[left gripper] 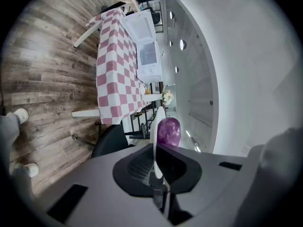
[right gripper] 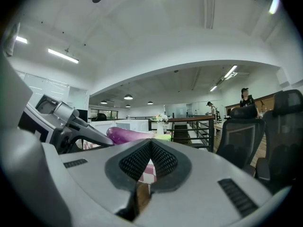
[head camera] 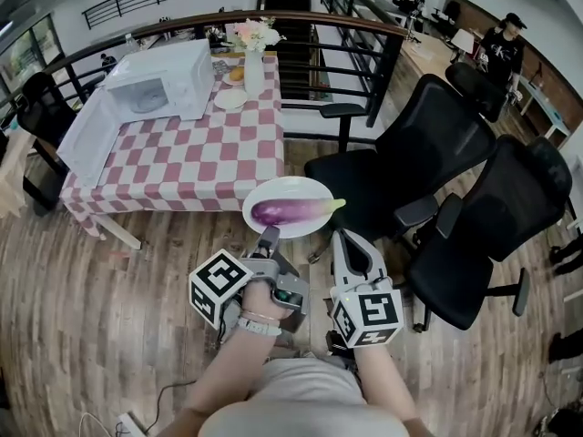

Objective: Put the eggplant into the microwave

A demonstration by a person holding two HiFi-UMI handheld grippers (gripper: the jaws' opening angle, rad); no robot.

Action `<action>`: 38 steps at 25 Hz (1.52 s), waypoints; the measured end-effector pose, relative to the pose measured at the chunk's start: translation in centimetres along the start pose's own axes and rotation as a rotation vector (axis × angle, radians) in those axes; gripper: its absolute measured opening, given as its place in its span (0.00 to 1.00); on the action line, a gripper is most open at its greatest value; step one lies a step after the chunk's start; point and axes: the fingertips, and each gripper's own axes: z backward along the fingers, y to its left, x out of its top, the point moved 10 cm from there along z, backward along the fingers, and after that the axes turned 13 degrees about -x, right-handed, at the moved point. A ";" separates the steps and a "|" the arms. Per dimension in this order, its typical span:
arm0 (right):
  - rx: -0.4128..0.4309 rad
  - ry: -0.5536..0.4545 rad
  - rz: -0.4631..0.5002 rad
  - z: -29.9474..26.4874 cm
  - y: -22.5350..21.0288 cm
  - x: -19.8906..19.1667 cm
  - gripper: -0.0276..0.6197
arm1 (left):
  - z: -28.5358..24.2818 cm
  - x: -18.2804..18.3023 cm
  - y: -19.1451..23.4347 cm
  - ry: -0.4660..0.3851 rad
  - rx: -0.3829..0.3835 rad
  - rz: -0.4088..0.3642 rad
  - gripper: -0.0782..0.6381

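Nearest me, my left gripper (head camera: 267,238) is clamped on the near rim of the white plate (head camera: 293,188), with its jaws almost together and only the thin rim pinched between them. I judge that this edge grip is what lets the plate serve as a level tray. My right gripper (head camera: 339,238) sits just to the right of it with its jaws closed on nothing. Its tip is beside the plate's rim, though I can't tell whether it touches; I take it as kept free for handling the eggplant.

The eggplant (head camera: 290,211) lies lengthways on the plate, green stem to the right, so it rides on the plate rather than being squeezed. Black office chairs (head camera: 437,144) stand to the right.

Farther off on the left is the table (head camera: 200,153) with a checked cloth. At its far left is the white microwave (head camera: 159,82), with its door (head camera: 86,135) swung open. The cavity looks ready to me, and the carry across the floor is not yet done.
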 end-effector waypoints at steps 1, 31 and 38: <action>0.006 0.000 0.000 -0.3 0.8 0.0 0.08 | 0.3 0.8 0.0 -0.005 0.001 0.000 0.13; 0.256 -0.005 0.036 -9.4 21.2 1.0 0.08 | 6.5 20.8 0.4 -0.199 -0.008 0.041 0.13; 0.321 0.004 0.054 -12.5 23.1 1.0 0.08 | 5.7 23.7 0.9 -0.259 -0.006 0.053 0.13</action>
